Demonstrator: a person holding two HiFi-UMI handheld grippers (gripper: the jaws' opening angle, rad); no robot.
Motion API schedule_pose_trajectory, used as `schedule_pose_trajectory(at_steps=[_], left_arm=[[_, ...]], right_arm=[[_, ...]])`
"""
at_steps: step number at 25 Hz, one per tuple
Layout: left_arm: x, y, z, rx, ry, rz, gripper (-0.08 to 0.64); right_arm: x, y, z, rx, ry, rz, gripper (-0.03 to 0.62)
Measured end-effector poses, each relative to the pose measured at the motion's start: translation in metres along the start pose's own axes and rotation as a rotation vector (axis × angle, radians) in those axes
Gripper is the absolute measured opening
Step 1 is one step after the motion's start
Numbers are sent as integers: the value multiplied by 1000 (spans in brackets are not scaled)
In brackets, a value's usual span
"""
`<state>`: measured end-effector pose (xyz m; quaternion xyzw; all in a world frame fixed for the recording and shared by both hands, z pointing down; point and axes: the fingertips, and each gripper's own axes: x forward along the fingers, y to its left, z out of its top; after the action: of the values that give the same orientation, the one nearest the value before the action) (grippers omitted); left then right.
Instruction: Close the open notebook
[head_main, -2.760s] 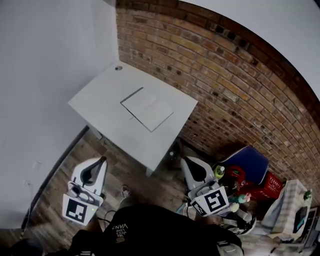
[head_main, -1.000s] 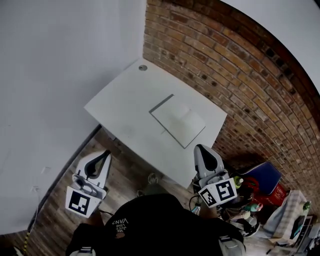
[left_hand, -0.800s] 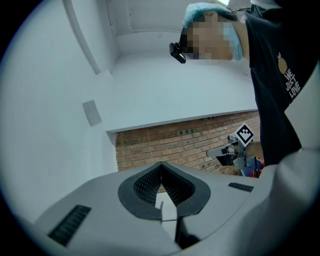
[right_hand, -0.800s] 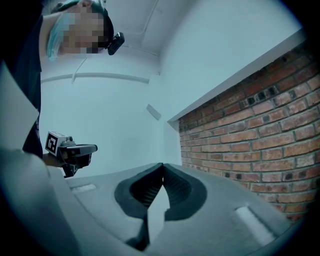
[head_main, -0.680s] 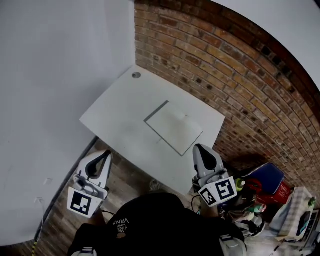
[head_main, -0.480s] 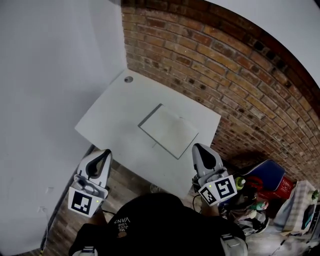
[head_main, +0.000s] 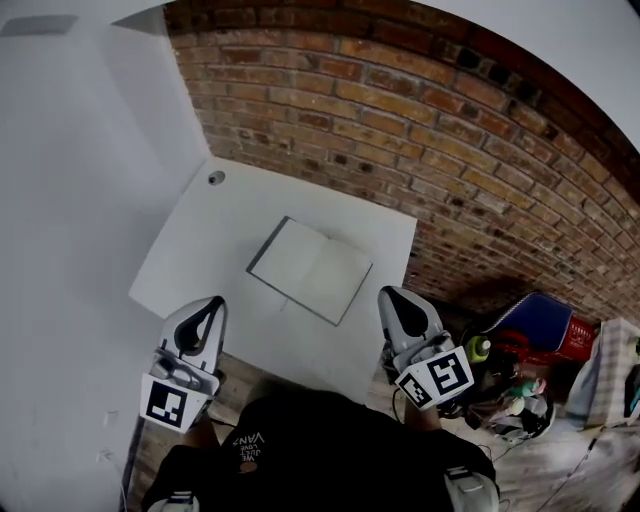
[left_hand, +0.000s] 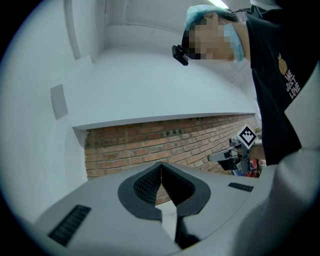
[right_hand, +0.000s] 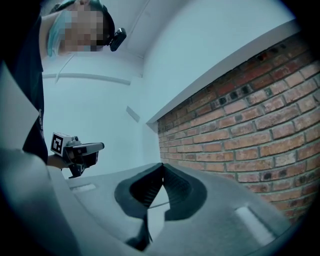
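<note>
The open notebook (head_main: 310, 270) lies flat with blank white pages up on the white table (head_main: 200, 250), its spine running from far right to near left. My left gripper (head_main: 212, 304) hovers at the table's near left edge, short of the notebook. At the near right corner, just right of the book, is my right gripper (head_main: 388, 295). In the left gripper view the jaws (left_hand: 161, 164) meet at their tips with nothing between them. The right gripper view shows its jaws (right_hand: 162, 166) touching too, empty. Each gripper appears in the other's view: the right gripper (left_hand: 235, 155), the left gripper (right_hand: 75, 149).
A brick wall (head_main: 480, 170) runs behind and to the right of the table, a white wall (head_main: 70, 200) to its left. A cable hole (head_main: 216, 177) sits at the table's far left corner. A blue bag (head_main: 525, 315), red crate (head_main: 570, 335) and green bottle (head_main: 480, 348) clutter the floor at right.
The person has stepped up to the table. Both grippers, still shut, have come forward to its near edge, and the notebook now lies just beyond them.
</note>
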<state>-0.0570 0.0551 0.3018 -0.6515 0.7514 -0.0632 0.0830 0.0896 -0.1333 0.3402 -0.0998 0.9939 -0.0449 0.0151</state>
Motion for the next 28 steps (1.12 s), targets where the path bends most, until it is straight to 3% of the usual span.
schedule_pose_trajectory(at_steps=[8, 12, 28], left_arm=[[33, 4, -8, -18, -8, -114, 12], [48, 14, -12, -22, -16, -203, 12], [82, 91, -42, -77, -40, -454, 12]], right_arm=[[-3, -13, -2, 6, -7, -99, -2], [-1, -14, -4, 14, -10, -192, -2], [48, 17, -13, 10, -17, -472, -2]])
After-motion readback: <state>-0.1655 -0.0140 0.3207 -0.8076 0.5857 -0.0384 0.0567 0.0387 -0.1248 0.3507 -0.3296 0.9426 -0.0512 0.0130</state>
